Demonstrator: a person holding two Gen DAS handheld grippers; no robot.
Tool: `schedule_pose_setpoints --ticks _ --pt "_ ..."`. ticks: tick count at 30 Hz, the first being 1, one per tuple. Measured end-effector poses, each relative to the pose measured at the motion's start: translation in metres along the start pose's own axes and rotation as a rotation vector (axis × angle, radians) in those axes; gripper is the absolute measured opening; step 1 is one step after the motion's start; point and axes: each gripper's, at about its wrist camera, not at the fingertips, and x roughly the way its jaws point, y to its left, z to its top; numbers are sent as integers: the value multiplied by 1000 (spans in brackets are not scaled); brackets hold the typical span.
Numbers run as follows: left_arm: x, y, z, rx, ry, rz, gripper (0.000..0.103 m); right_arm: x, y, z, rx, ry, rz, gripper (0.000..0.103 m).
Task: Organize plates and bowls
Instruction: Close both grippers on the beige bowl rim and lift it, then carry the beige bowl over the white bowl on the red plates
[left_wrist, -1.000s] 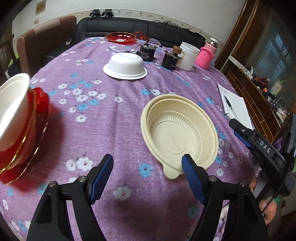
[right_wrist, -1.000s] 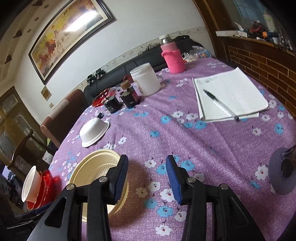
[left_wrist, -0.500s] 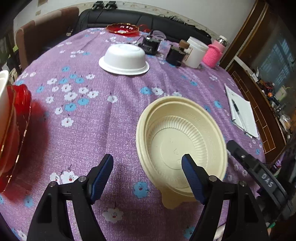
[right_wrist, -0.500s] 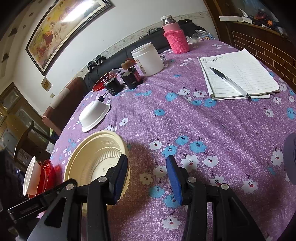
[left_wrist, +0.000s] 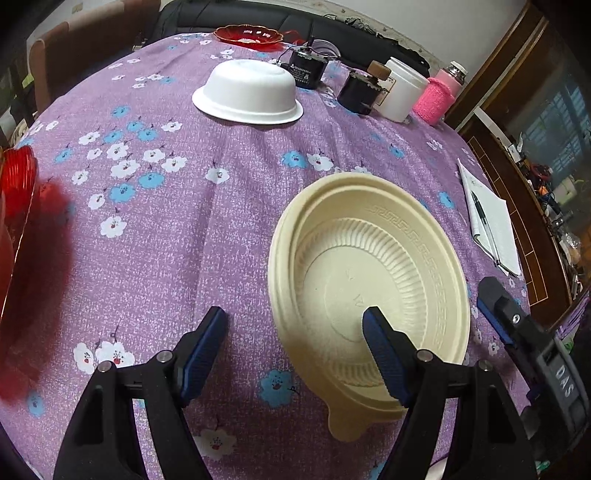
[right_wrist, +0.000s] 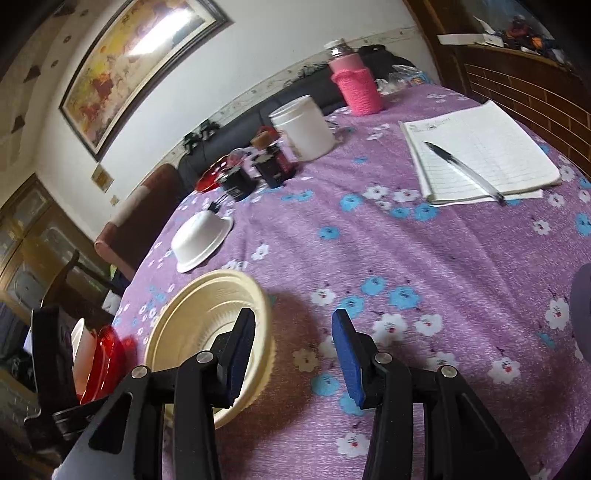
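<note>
The big bowl (left_wrist: 369, 280) stands upright on the bench (left_wrist: 207, 229), near its front edge. In the left wrist view the left hand-held gripper (left_wrist: 295, 350) straddles the bowl's near-left rim, one finger over the inside, the other outside over the cloth. The right hand-held gripper (right_wrist: 291, 350) straddles the bowl's right rim (seen from its own camera). Behind the bowl, an upturned bowl (left_wrist: 247, 92) lies rim-down. Further back a plate (left_wrist: 249, 35) sits at the far edge, with two boxes (left_wrist: 306, 68), a jar (left_wrist: 400, 90) and a bottle (left_wrist: 436, 98) in a row to its right. A notebook (right_wrist: 476, 151) lies right of the bowl, a pen (right_wrist: 461, 170) on it. At the left edge sits a stack of dishes (right_wrist: 96, 365).
</note>
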Motion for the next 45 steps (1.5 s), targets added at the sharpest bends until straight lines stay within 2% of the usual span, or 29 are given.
schedule_pose_setpoints --ticks 7,12,13,15,17,19,27,36,41,45 --pt "4 -9 4 17 -2 1 75 20 24 -11 -106 66 -17 47" --pt "9 -17 4 68 -4 26 73 25 20 -12 -87 85 -6 43" --pt "9 -19 4 77 -5 25 70 26 19 -12 -82 88 -7 41" --pt "9 -23 2 100 -4 31 54 27 18 -12 -79 96 -2 33" --pt "11 -28 0 137 -5 57 33 28 20 -13 -86 102 0 26" --pt "11 -30 -1 153 -9 79 26 28 21 -13 -92 96 -7 20" --pt "6 -23 -4 124 -7 60 21 22 21 -13 -94 70 7 19" --pt "-11 -21 -14 146 -60 103 22 17 30 -18 -134 60 57 19" --pt "-28 -12 -17 126 -86 95 22 6 46 -24 -176 16 77 19" --pt "-46 -2 -21 121 -109 95 22 -1 63 -30 -192 18 93 20"
